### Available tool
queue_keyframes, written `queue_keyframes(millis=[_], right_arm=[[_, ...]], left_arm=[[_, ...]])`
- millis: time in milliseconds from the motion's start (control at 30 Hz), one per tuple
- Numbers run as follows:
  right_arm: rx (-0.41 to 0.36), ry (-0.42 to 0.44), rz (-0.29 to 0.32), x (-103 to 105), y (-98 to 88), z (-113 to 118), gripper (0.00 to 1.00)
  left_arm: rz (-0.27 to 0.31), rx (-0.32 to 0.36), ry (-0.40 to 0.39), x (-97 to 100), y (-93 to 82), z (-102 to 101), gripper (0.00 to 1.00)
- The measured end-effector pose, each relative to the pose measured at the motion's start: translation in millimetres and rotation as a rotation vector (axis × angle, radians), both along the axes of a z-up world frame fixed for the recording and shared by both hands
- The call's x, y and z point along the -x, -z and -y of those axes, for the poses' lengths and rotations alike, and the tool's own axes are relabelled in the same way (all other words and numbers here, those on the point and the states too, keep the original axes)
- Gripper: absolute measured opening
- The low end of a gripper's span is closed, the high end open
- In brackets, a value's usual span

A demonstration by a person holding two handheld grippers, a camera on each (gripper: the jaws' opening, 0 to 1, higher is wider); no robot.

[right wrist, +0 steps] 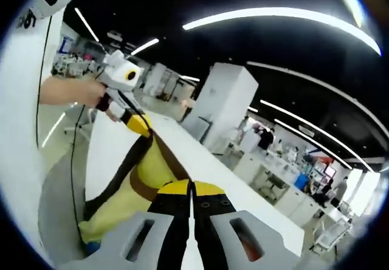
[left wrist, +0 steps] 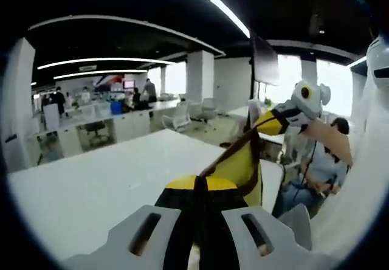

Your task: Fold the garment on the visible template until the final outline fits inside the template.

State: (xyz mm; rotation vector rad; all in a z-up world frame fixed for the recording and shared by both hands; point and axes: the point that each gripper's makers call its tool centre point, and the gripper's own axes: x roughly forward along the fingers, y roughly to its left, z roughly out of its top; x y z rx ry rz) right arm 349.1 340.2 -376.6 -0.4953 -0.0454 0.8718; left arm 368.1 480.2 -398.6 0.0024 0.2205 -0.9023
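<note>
Right, the garment (left wrist: pixel 243 166), yellow with dark brown trim, is lifted off the white table (left wrist: pixel 91 185) and stretched in the air between the two grippers. In the left gripper view the left gripper (left wrist: pixel 197 221) has its jaws clenched on a yellow-and-black edge of the cloth, and the right gripper (left wrist: pixel 276 121) comes in from the right, holding the far end up high, a hand behind it. In the right gripper view the right gripper (right wrist: pixel 191 218) is likewise clamped on the cloth, jaws closed with fabric between them, and the left gripper (right wrist: pixel 124 109) holds the other end at upper left. The rest of the garment (right wrist: pixel 130 191) sags below toward the near edge of the table (right wrist: pixel 231 185). The template is not something I can make out; possibly it sits under the hanging cloth.

Judgement: this is the lift-and-spread part, before any fold lands. To do it well, keep both grips firm, keep the held edge taut and level, then lower the cloth flat onto the table well in from the edge, so nothing droops off the side. Slack or a tilted edge risks a crooked fold.
</note>
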Motion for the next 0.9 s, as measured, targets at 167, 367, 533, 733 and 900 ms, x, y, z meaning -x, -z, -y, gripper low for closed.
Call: queue_keyframes(millis=[167,367,533,733,900], right_arm=[[-0.016,-0.001,-0.057,-23.8,21.4,-0.1,0.01],[-0.011,0.022,-0.149,-59.9,59.2,2.4,0.01],[0.012,0.037,-0.199,-85.9,85.2,1.1,0.01],[0.028,0.05,-0.242,-108.0,107.8,-0.2,0.01],[0.016,0.084,-0.271,-131.0,124.0,0.3,0.01]], left_arm=[[-0.072,0.023,-0.007,-26.0,22.4,-2.5,0.0],[-0.143,-0.008,-0.014,-53.8,52.8,0.4,0.0],[-0.22,-0.007,-0.027,-78.1,77.3,0.5,0.0],[-0.295,-0.003,-0.056,-102.9,101.5,-2.3,0.0],[-0.337,0.006,-0.074,-123.1,117.1,-5.2,0.0]])
